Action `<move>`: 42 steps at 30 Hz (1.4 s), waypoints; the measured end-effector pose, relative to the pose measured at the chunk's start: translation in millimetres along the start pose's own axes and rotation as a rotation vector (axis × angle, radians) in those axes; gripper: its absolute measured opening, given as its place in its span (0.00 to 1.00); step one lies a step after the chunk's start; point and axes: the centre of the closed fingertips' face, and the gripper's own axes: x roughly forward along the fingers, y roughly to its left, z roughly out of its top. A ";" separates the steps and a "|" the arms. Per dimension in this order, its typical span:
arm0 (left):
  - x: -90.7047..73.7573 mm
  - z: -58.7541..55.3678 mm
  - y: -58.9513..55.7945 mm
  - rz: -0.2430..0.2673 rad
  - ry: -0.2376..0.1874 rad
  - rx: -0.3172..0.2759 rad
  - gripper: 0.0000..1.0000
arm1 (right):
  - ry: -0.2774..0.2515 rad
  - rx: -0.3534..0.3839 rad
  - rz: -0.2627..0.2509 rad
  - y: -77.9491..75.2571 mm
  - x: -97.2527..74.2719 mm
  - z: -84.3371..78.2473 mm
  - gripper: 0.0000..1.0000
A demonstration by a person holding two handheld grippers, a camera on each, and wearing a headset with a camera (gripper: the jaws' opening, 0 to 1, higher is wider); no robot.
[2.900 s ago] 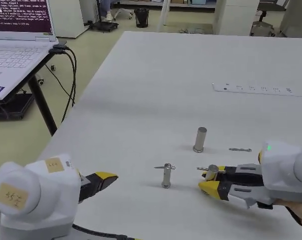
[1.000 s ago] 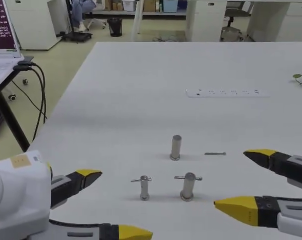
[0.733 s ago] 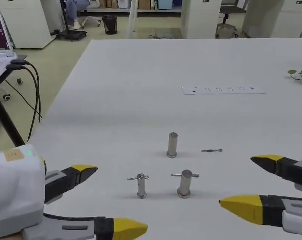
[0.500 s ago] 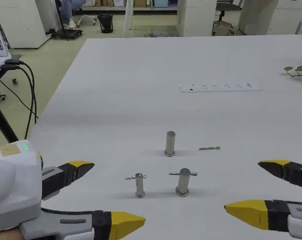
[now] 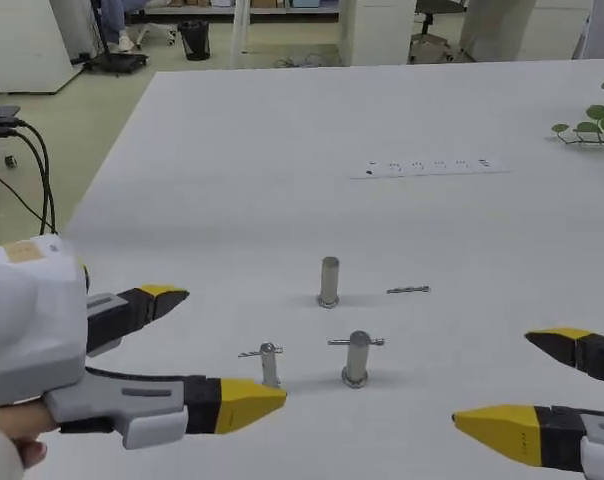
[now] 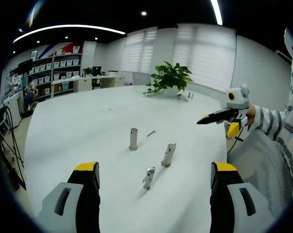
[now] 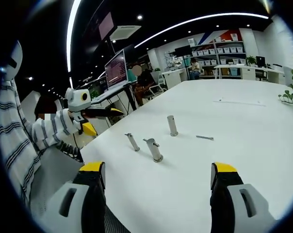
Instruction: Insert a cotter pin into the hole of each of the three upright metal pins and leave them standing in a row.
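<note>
Steel against white: the front-left metal pin (image 5: 269, 364) and the front-right metal pin (image 5: 356, 358) stand upright near each other on the surface (image 5: 232, 200). Each carries one of the fitted cotter pins (image 5: 356, 342) crosswise through the hole near its top, so two of the three look done. The rear metal pin (image 5: 328, 282), also upright, is set behind that pair and out of their line, and it has nothing through it.

The loose cotter pin (image 5: 408, 290) lies flat near the rear pin's right side, apart from it. Its long axis runs roughly left to right across the head view, nearly aimed at that pin; which end is the looped head is too small to tell.

By my reading, one insertion is left, and then the rear pin has to be brought into the row.

The left gripper (image 5: 235, 344) and right gripper (image 5: 490, 377) hover on the person's side of the pins, one to each side, fingers spread wide and holding nothing.
</note>
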 end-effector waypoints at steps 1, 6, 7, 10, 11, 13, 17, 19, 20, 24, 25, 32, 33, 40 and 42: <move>3.1 3.5 1.4 -0.005 0.002 0.014 0.93 | -0.002 0.007 -0.004 -0.1 -1.0 -0.5 0.88; 17.6 21.4 10.3 -0.023 -0.006 0.043 0.91 | -0.011 0.017 -0.020 0.4 -5.5 -2.1 0.88; 20.2 24.2 11.6 -0.026 -0.008 0.046 0.90 | -0.013 0.017 -0.021 0.5 -6.0 -2.2 0.88; 29.6 35.0 15.7 -0.031 -0.010 0.111 0.87 | -0.001 0.012 -0.024 0.2 -7.8 -5.2 0.88; 33.6 38.4 16.1 -0.038 -0.007 0.112 0.86 | 0.001 0.012 -0.025 0.3 -8.3 -5.9 0.88; 39.9 44.0 17.1 -0.055 -0.005 0.123 0.85 | 0.004 0.014 -0.026 0.8 -9.0 -7.0 0.87; 51.7 50.4 21.8 -0.069 0.008 0.146 0.79 | 0.001 0.009 -0.036 1.2 -9.8 -6.8 0.87; 58.4 51.0 26.0 -0.072 0.025 0.163 0.78 | -0.004 0.008 -0.038 1.4 -10.4 -6.0 0.87; 61.1 50.7 28.1 -0.075 0.031 0.172 0.76 | -0.005 0.008 -0.038 1.5 -10.5 -5.6 0.87; 73.7 46.4 37.0 -0.099 0.075 0.199 0.72 | 0.002 -0.002 -0.039 0.6 -11.5 -5.6 0.86; 76.2 44.9 38.5 -0.103 0.087 0.204 0.72 | 0.003 -0.003 -0.041 0.1 -11.9 -5.5 0.86; 100.1 37.9 37.5 -0.155 0.137 0.220 0.60 | 0.010 0.000 -0.041 -1.5 -12.9 -6.4 0.85; 104.7 37.4 37.7 -0.158 0.138 0.215 0.58 | 0.011 0.000 -0.041 -1.4 -12.9 -7.2 0.85; 130.4 29.2 39.8 -0.168 0.183 0.219 0.52 | 0.015 0.003 -0.048 -3.7 -15.1 -10.8 0.84; 137.6 26.0 41.3 -0.167 0.192 0.199 0.50 | 0.007 0.015 -0.052 -5.5 -16.6 -10.8 0.84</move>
